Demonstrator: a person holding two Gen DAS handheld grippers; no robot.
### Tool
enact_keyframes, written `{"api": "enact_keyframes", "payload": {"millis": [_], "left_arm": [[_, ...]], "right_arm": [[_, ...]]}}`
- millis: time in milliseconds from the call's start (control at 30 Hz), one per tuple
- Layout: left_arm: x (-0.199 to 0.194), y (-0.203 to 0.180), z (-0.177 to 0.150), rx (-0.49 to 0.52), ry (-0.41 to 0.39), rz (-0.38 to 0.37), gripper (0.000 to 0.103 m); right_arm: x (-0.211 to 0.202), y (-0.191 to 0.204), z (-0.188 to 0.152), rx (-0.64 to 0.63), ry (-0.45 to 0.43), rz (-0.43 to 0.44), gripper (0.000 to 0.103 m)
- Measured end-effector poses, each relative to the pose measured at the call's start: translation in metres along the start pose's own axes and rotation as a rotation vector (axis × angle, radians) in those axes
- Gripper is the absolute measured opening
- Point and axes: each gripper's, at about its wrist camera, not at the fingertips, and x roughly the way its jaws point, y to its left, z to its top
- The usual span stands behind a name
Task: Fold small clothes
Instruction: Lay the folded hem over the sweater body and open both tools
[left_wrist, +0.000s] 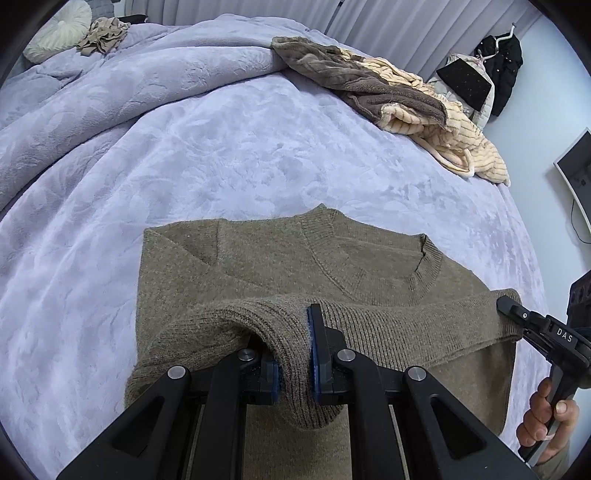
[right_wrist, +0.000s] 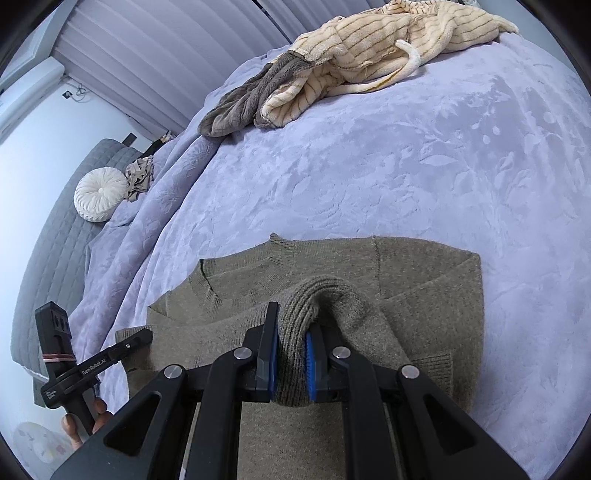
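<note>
Left wrist view, one sweater (left_wrist: 258, 266), two claws (left_wrist: 293, 354) (left_wrist: 511, 314) clamping hem

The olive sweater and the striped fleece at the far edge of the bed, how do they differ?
The olive sweater lies spread flat near the camera; the striped fleece sits bunched in a heap at the far edge. The sweater is plain knit in one colour; the fleece is cream with thin dark stripes. The left gripper and right gripper each pinch the sweater's hem; nothing holds the fleece. Both rest on the lavender blanket.
</note>
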Motion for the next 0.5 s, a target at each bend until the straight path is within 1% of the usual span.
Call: {"api": "enact_keyframes", "payload": {"millis": [267, 500], "left_arm": [[0.002, -0.006, 0.012, 0.006, -0.006, -0.009, 0.013], [0.010, -0.012, 0.020, 0.022, 0.002, 0.003, 0.013]], "right_arm": [[0.004, -0.009, 0.002, 0.036, -0.008, -0.002, 0.013], [0.009, -0.015, 0.003, 0.050, -0.002, -0.018, 0.013]]}}
